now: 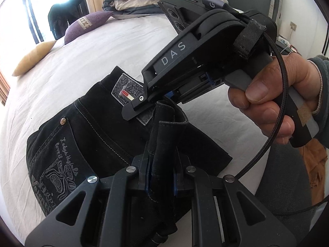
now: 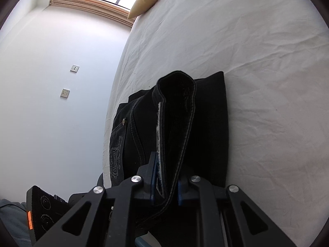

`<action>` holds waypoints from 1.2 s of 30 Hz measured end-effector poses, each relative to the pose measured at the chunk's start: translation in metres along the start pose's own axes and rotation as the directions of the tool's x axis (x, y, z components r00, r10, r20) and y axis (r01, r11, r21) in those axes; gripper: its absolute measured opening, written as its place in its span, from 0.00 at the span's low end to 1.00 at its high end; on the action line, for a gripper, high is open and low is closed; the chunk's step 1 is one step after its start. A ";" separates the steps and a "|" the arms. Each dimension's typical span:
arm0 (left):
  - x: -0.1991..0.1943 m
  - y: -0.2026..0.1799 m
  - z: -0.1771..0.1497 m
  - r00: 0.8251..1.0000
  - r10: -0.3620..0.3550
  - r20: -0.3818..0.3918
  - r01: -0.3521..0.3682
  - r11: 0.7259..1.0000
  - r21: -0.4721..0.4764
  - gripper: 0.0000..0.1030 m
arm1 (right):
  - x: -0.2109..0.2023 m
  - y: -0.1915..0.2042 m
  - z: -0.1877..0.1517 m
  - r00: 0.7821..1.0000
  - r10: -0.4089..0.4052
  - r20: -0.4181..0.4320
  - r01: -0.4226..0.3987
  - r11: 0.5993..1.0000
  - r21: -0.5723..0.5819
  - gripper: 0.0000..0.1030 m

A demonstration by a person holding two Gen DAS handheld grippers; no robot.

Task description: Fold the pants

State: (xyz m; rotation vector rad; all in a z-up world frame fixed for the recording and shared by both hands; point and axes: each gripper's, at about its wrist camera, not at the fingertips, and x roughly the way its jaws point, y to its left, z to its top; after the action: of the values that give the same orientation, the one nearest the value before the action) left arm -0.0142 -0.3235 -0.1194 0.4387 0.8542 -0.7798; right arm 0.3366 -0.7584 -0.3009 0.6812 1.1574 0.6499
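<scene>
Tan oblong cushion (image 1: 34,57): far left on the white bedsheet (image 1: 86,61), well apart from the garment. Purple square cushion (image 1: 86,27) just beyond it, near the window.

Black denim pants (image 1: 98,127): folded into a compact stack near the bed's near edge; embroidered back pocket (image 1: 59,164) and riveted corner facing up at left, grey leather waistband patch (image 1: 127,88) toward the far side. Long axis of the stack running from lower left to upper right in the left wrist view. Doubled hem band of a leg (image 1: 164,135) lifted off the stack, standing nearly upright.

Left gripper (image 1: 160,183): nearly closed, blue pads pinching the raised hem band from both sides; aimed steeply downward.

Right gripper (image 2: 165,187): nearly closed as well, pads clamped on the same stitched hem loop (image 2: 176,111), which arches away from the camera over the stack. Seen from the left wrist view, angled down toward the patch, handle gripped by a bare right hand (image 1: 271,94) with fingers curled round it, grey sleeve cuff at the wrist.

Crumpled grey-and-beige duvet (image 1: 139,0): far side of bed, upper centre.
</scene>
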 end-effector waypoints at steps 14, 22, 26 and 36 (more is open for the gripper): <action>0.026 -0.002 -0.010 1.000 -0.020 -0.020 0.020 1.000 0.018 0.24 | 0.007 -0.016 -0.017 1.000 0.023 0.018 -0.024 0.997 0.071 0.20; -0.042 0.029 -0.019 0.969 -0.234 0.085 0.241 0.967 -0.086 0.68 | -0.048 -0.015 -0.025 0.988 -0.087 0.125 0.069 0.988 0.140 0.59; -0.074 0.082 -0.038 0.959 -0.221 0.174 0.255 0.945 -0.204 0.69 | -0.066 0.029 -0.026 0.985 0.043 0.169 -0.049 0.998 0.034 0.59; -0.043 0.174 -0.089 0.961 -0.228 0.158 0.277 0.829 -0.486 0.69 | 0.024 0.022 -0.073 0.992 0.088 -0.088 -0.086 0.996 0.022 0.36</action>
State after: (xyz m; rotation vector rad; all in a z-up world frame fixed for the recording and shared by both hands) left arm 0.0556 -0.1359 -0.1302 -0.1846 1.0002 -0.7757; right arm 0.2709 -0.7161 -0.3169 0.7273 1.2217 0.7503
